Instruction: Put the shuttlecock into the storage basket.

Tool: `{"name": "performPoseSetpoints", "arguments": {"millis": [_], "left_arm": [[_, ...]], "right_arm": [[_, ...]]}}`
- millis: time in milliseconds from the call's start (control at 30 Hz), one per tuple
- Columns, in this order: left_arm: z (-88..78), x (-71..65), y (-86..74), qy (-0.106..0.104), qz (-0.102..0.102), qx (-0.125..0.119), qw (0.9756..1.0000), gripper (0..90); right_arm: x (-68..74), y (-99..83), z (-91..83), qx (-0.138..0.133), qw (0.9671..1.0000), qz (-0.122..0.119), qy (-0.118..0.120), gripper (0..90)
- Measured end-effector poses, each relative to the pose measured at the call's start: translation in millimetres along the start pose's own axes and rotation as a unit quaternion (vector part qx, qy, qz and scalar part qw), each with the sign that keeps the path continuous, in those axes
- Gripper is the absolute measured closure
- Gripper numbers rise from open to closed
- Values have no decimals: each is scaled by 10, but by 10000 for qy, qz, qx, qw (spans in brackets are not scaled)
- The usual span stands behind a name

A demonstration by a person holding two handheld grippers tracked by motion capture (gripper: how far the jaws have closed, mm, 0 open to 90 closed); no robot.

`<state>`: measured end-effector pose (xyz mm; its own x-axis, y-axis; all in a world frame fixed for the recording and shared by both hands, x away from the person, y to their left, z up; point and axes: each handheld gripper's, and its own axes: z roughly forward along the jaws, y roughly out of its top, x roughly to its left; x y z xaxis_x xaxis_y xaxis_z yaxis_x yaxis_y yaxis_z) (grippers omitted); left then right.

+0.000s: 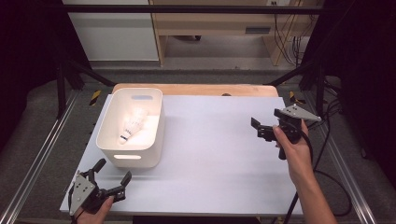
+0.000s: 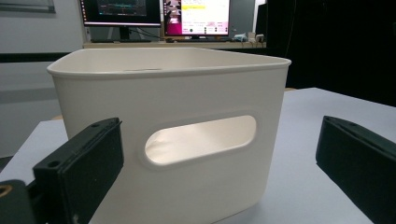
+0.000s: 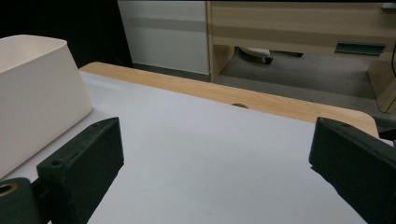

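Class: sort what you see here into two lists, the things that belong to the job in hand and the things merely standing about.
In the job:
white bin
shuttlecock lying inside it
left gripper, open
right gripper, open

Standing about:
monitors
wooden desk

white shuttlecock (image 1: 130,126) lying inside white bin (image 1: 108,140).

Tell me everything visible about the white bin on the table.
The white bin is an open-topped tub that looks like matte plastic, with rounded corners, a rolled rim and an oval handle slot in each end wall. It stands upright on the left part of the grey table. Inside lies a white shuttlecock with a dark band at its cork end. The left tool is open, facing the near wall without touching it.
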<state>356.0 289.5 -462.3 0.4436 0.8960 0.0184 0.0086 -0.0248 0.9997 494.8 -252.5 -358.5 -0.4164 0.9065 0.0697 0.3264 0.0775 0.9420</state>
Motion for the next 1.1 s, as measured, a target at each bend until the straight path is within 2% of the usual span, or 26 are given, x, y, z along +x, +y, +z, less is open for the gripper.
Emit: {"name": "performPoseSetpoints", "arguments": {"millis": [533, 1100], "left_arm": [[-6, -5, 3, -14, -18, -17, 10000, 10], [-26, 6, 5, 19, -27, -33, 10000, 10]], "right_arm": [[-59, -210, -171, 40, 9999, 1, -140, 32], [7, -466, -355, -98, 9996, -85, -232, 34]]}}
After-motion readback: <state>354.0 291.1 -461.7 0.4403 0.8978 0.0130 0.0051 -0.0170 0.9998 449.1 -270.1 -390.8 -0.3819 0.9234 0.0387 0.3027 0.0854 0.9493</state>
